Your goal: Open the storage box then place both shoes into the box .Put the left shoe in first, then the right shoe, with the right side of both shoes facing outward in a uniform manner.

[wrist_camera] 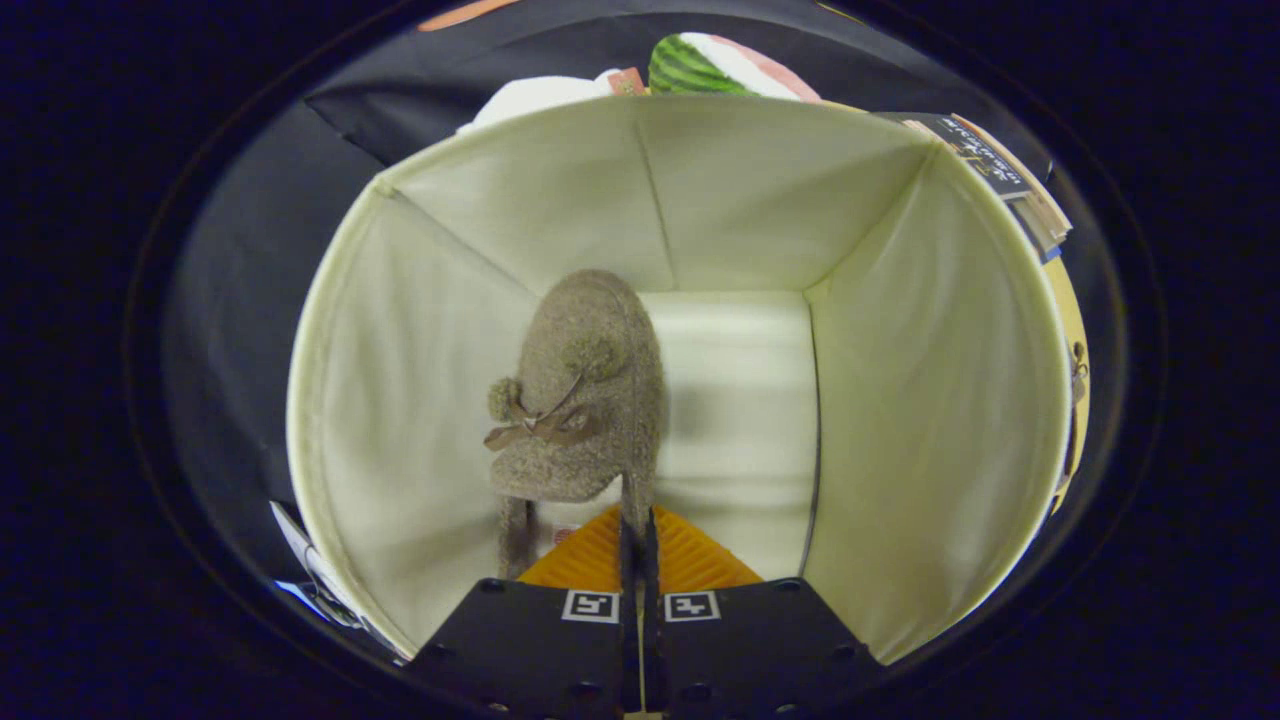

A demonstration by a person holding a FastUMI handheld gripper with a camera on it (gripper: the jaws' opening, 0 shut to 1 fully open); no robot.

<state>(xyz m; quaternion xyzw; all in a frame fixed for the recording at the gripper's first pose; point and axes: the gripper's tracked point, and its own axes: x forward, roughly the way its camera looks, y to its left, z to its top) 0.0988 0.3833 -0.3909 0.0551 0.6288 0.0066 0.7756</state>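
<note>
1. Gripper view: the gripper (638, 530) at bottom centre had its fingers pressed together on the heel edge of a fuzzy brown bow-tied shoe (580, 400).
2. That shoe hung at frame centre inside the open cream fabric storage box (940, 400), left of its middle.
</note>
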